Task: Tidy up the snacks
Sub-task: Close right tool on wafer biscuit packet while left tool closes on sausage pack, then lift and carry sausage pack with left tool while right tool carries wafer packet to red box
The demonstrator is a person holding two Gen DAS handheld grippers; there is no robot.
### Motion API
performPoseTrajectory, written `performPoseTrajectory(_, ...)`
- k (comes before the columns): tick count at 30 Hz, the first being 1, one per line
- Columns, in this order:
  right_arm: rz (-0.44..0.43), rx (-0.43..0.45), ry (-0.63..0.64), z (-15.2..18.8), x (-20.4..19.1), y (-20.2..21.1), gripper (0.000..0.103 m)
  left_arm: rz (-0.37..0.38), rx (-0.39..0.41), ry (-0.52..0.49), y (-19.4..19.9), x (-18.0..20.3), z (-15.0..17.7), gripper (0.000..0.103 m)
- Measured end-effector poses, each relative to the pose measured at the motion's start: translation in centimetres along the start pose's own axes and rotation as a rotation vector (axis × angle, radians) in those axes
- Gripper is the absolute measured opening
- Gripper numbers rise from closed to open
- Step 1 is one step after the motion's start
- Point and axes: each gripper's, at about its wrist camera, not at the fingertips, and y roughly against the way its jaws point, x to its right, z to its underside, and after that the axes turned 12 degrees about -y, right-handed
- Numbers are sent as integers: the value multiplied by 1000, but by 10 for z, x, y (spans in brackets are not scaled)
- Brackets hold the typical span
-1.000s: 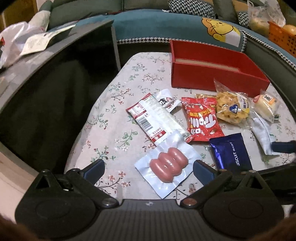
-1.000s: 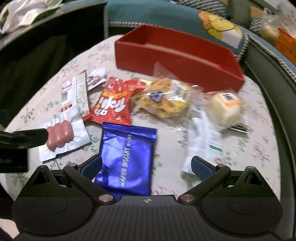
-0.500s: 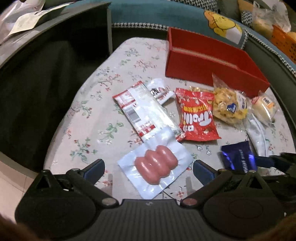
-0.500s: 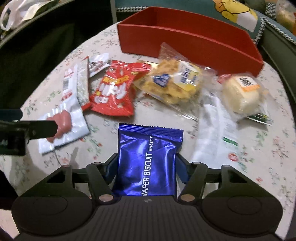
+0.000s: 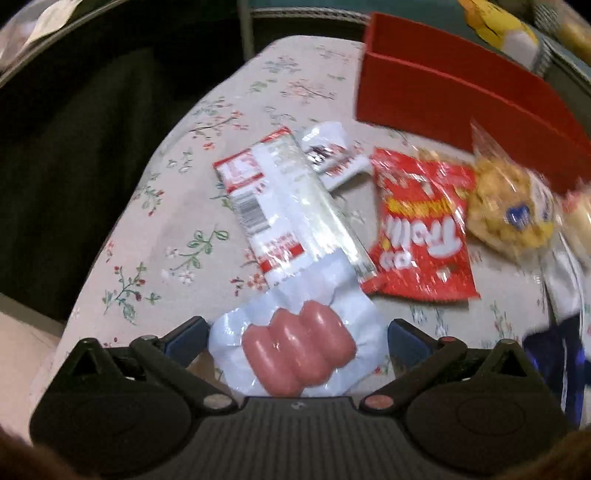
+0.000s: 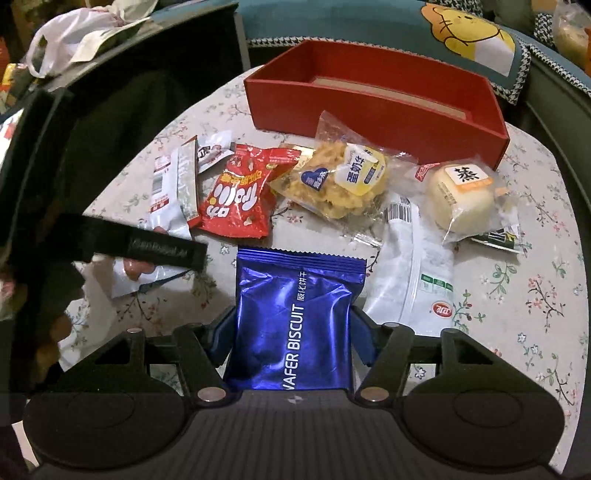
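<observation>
1. The shiny blue foil wafer-biscuit packet [image 6: 295,325] sits between the jaws of the right gripper [image 6: 291,339], whose blue pads press on both its side edges, part-way closed around it. Its lower end is hidden behind the gripper body, so whether it is lifted off the surface cannot be told.
2. The clear vacuum pack of three pink sausages [image 5: 299,350] lies on the surface between the wide-spread jaws of the left gripper [image 5: 297,332]; the left pad is at the edge of the film and the right pad stands just clear, so nothing is gripped.
3. Just beyond the sausages lies a long white-and-red flat packet with a barcode [image 5: 280,206], one end overlapping the sausage film; a small white sachet [image 5: 328,151] lies at its far end.
4. Beside these is a red crinkly snack bag with white lettering [image 6: 240,195], then a clear bag of yellow puffed pastry [image 6: 343,181], a wrapped pale round bun with a black character label [image 6: 461,192] and a long white pouch [image 6: 417,269] just right of the blue packet.
5. An open red rectangular cardboard box [image 6: 369,107] stands at the far side of the floral-patterned cloth surface [image 6: 535,295], behind the snacks.
6. Behind it is a teal sofa with a cartoon-bear cushion [image 6: 469,33].
</observation>
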Motion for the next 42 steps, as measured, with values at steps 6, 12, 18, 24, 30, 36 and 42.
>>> performPoseTrajectory(6, -3, 0, -12, 2, 4, 2, 69, 42, 9, -26, 12, -11, 3, 100)
performPoseTrajectory(12, -5, 14, -5, 3, -2, 7, 69, 97, 2, 6, 24, -23, 13, 93)
performPoseTrajectory(18, -7, 24, 5, 4, -8, 9, 69, 131, 13, 11, 33, -29, 18, 91)
performPoseTrajectory(24, -2, 62, -13, -2, -7, 22, 69, 165, 60, -16, 52, -19, 11, 90)
performPoseTrajectory(30, 16, 127, -32, -18, -4, 41, 69, 182, 125, -49, 75, -7, -9, 90)
performPoseTrajectory(36, 24, 173, -53, -39, -4, 48, 69, 211, 172, -72, 76, 4, -38, 90)
performPoseTrajectory(42, 45, 176, -95, -58, 13, 34, 69, 211, 198, -91, 68, 16, -61, 90)
